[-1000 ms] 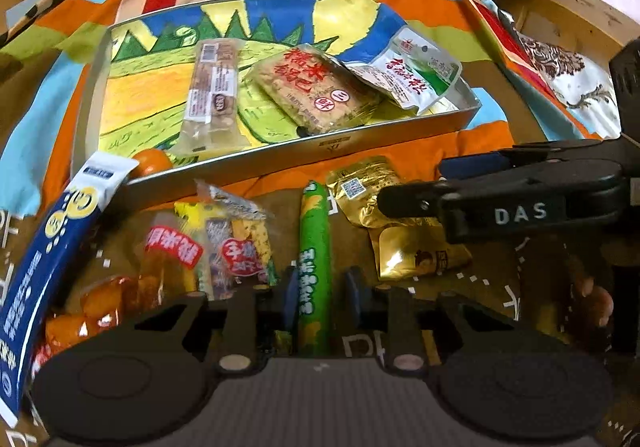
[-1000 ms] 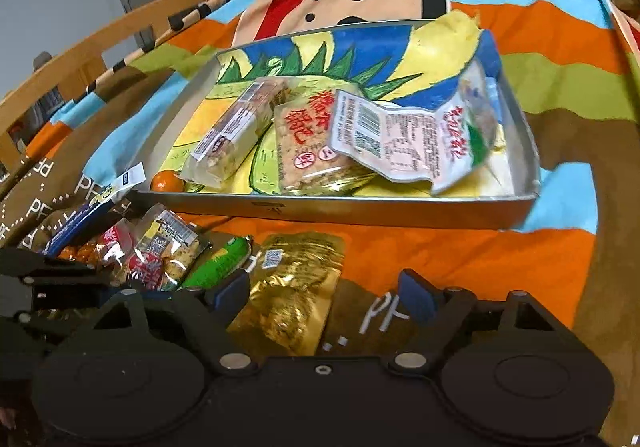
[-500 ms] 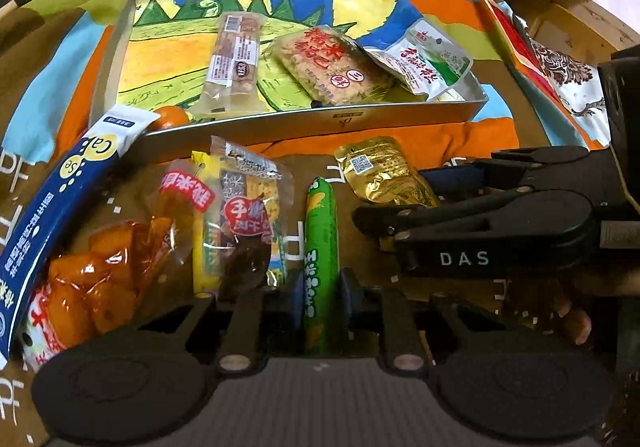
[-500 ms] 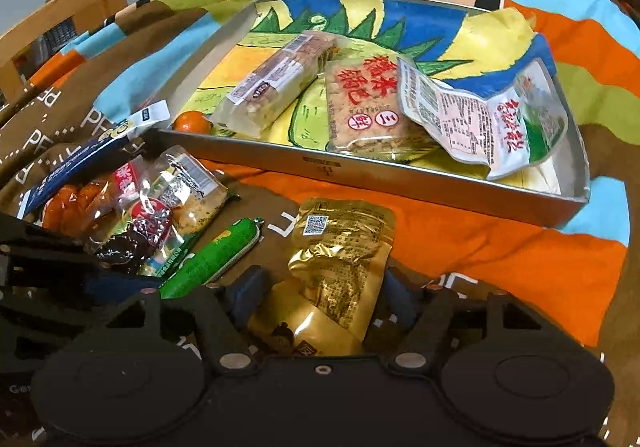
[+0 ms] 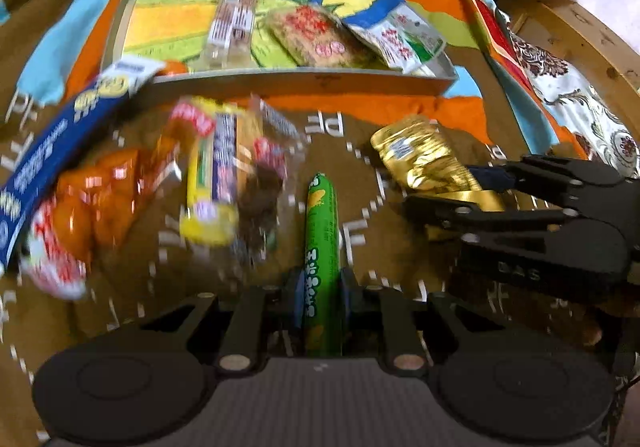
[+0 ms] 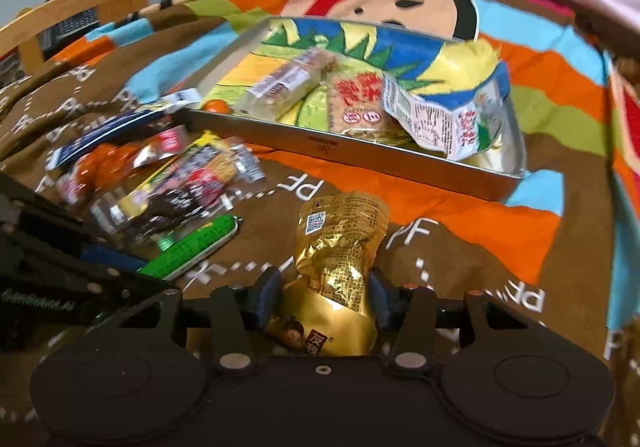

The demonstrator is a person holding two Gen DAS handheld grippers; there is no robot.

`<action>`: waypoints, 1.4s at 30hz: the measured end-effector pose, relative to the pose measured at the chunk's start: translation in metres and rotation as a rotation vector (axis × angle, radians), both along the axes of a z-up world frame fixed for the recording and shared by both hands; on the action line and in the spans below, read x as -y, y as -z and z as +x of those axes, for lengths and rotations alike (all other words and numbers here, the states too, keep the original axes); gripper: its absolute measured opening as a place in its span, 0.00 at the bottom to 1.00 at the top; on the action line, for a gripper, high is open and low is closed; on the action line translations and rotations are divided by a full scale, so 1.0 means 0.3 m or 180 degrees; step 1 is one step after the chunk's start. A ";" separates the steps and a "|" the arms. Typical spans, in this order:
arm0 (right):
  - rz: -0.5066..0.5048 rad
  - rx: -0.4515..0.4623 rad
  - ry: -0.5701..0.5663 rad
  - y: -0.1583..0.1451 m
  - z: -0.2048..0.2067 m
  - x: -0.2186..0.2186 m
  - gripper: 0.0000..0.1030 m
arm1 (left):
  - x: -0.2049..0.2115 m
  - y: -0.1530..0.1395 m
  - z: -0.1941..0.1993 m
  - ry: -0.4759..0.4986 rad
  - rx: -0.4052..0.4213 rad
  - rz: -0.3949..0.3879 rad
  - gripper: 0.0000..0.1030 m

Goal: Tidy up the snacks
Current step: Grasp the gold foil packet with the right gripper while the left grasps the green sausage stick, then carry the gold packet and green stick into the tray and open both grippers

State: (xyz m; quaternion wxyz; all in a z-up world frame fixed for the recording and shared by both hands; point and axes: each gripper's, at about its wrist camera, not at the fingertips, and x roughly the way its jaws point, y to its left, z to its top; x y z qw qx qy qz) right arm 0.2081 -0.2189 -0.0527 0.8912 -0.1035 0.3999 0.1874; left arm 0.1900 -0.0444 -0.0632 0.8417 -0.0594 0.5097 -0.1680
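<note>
Left tool (image 5: pixel 320 297) clamped tight on green sausage stick (image 5: pixel 320 231), stick lying on brown patterned blanket (image 6: pixel 460 259). Right tool (image 6: pixel 320 297) closing, pads either side of gold foil pouch (image 6: pixel 340 247); contact looks made, though blur hides it. Loose snack packets (image 5: pixel 224 183) further left. Beyond, metal tray (image 6: pixel 360 159) holding three packets.

The left gripper (image 5: pixel 320 297) pinches the green sausage stick (image 5: pixel 321 243); to the right, the right gripper (image 5: pixel 472 187) closes around the gold pouch (image 5: pixel 420 155).
</note>
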 end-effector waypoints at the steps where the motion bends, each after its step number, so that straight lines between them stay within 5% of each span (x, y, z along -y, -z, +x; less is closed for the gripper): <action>1: -0.0008 0.0022 -0.0009 -0.007 -0.023 0.003 0.48 | 0.005 0.005 -0.006 0.0024 0.0023 0.0035 0.20; 7: -0.0056 0.0114 -0.0002 -0.030 -0.108 -0.006 0.48 | 0.008 0.012 0.015 0.0032 -0.0046 0.0048 0.18; 12: -0.0075 0.0377 -0.0007 -0.082 -0.149 -0.019 0.48 | -0.040 -0.017 -0.028 -0.0021 -0.0072 -0.0241 0.18; 21: 0.0047 0.0971 -0.0069 -0.218 -0.172 -0.063 0.48 | -0.152 -0.184 -0.072 -0.0330 0.0432 -0.0618 0.18; 31: 0.0381 0.1432 -0.0051 -0.378 0.017 -0.122 0.48 | -0.219 -0.407 0.084 -0.0696 0.1350 -0.0368 0.18; 37: 0.0587 0.1664 0.0057 -0.414 0.179 -0.154 0.48 | -0.264 -0.428 0.203 -0.0920 0.1696 -0.0304 0.18; 42: 0.0678 0.1581 0.0157 -0.359 0.341 -0.183 0.48 | -0.318 -0.373 0.333 -0.1028 0.1699 -0.0220 0.18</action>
